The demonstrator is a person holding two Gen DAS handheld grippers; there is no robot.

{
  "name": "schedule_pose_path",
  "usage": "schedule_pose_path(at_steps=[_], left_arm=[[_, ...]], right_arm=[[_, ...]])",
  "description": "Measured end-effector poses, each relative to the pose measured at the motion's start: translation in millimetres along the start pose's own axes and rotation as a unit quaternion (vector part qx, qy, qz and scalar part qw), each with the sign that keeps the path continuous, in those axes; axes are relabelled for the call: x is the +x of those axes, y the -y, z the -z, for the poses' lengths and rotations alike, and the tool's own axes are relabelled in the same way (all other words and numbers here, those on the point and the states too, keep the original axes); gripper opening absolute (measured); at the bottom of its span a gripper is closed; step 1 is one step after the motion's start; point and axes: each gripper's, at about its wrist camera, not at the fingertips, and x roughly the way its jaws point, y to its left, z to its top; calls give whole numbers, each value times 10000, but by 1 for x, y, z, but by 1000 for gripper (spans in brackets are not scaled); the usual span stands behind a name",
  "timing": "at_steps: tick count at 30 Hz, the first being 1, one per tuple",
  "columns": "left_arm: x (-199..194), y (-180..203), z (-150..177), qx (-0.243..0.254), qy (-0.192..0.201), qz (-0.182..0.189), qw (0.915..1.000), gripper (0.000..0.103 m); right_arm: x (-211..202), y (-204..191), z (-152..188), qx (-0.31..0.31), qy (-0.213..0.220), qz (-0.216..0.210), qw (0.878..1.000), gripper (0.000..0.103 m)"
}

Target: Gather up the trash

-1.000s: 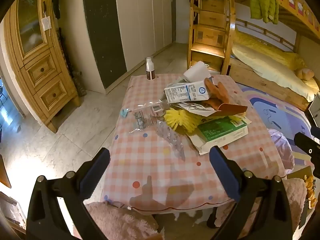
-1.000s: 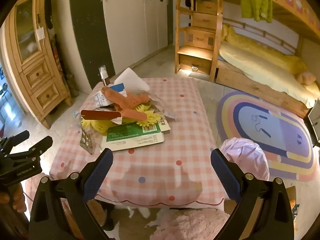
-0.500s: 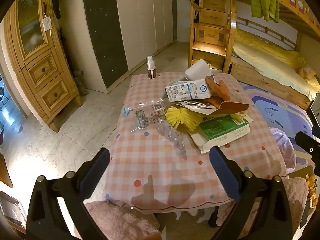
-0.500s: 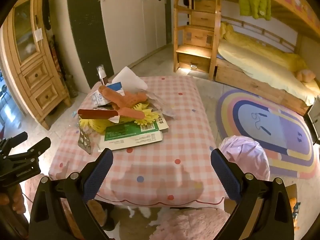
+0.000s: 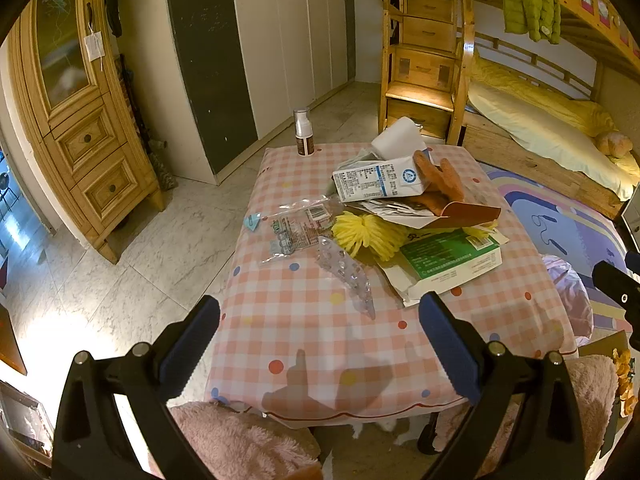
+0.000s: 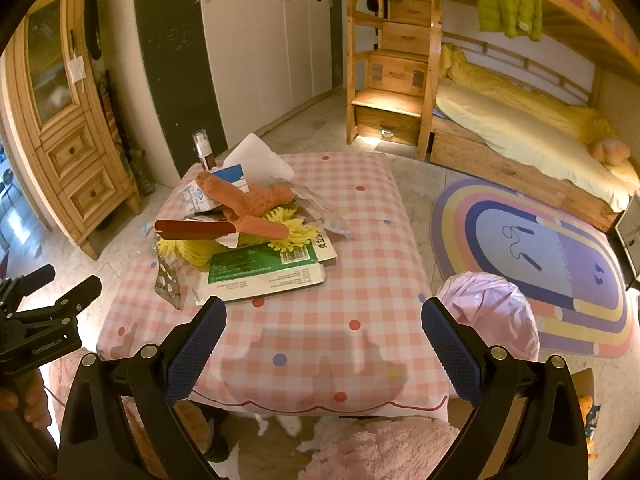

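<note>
Clearly the trash is one loose heap on the far half of the bench (image 5: 304, 336), at about twelve o'clock from both claws: a flattened green-and-white carton (image 6: 264, 276) lies nearest, with yellow fringed material (image 5: 368, 236) and a red-brown card (image 6: 196, 229) on it, a white milk carton (image 5: 378, 184) and an orange plush piece (image 6: 244, 204) stacked behind, and a clear blister strip (image 5: 346, 276) and crinkled clear wrapper (image 5: 296, 224) spread out toward ten o'clock. The left claw (image 5: 320, 348) and the right claw (image 6: 322, 344) both hover at the near edge, jaws spread wide and holding nothing. A pink bag (image 6: 492, 312), probably the bin liner, sits off the bench's right side at about two o'clock from the right claw. Starting well likely means taking loose top pieces first, pinching thin film at an edge rather than flat, and leaving the upright brown bottle (image 5: 304, 132) at the far corner undisturbed.
</note>
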Motion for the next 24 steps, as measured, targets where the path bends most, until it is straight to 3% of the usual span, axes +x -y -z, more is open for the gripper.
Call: schedule_pose_path(at_steps=[24], left_arm=[[3,-3,1,-5,-15,-18,10000,96]], right_arm=[[0,0,1,-4,-1,1,10000,97]])
